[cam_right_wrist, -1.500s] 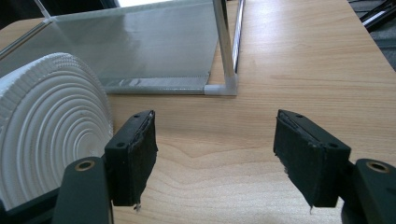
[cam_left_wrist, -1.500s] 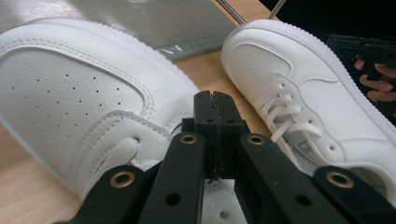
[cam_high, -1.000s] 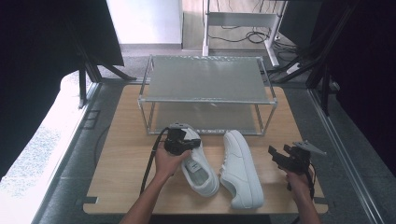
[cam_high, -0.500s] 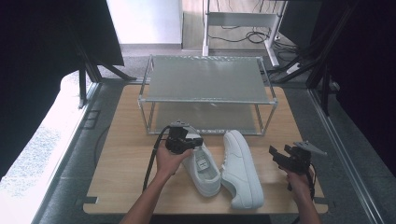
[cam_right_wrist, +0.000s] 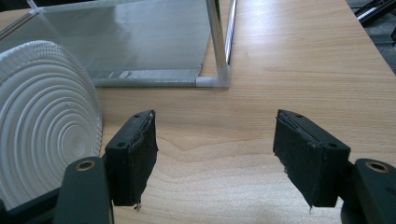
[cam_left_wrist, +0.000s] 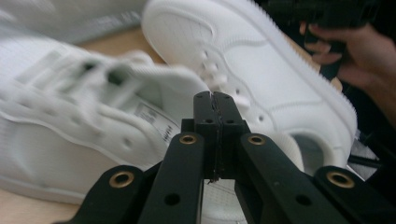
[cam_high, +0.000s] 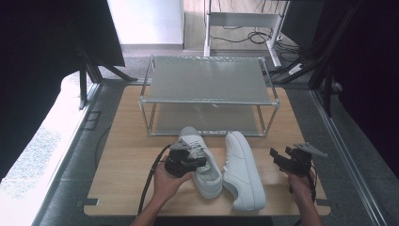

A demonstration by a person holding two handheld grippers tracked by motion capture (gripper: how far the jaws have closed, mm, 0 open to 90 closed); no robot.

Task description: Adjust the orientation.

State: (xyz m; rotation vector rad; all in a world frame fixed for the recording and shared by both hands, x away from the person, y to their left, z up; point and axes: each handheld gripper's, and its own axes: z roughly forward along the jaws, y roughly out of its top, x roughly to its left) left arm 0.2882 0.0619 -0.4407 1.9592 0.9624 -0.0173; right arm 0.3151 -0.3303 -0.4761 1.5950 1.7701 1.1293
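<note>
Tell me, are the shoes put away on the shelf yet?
Not yet. Both shelves of the rack look bare. The left tool is shut at the left shoe; whether it pinches part of the shoe is hard to tell. The right shoe lies on its side on the table, and the right tool waits open beside it. Both shoes probably go on the rack next.

No text, brand, number or sign can be read anywhere. A small white label [cam_left_wrist: 152, 122] sits inside the collar of the left shoe [cam_left_wrist: 93, 121] in the left gripper view, with dark print on it, but the print is too blurred and small to make out. The other shoe [cam_left_wrist: 261, 70] carries no visible logo or lettering, and its sole [cam_right_wrist: 44, 116] in the right gripper view bears only ribbed rings, no marks
</note>
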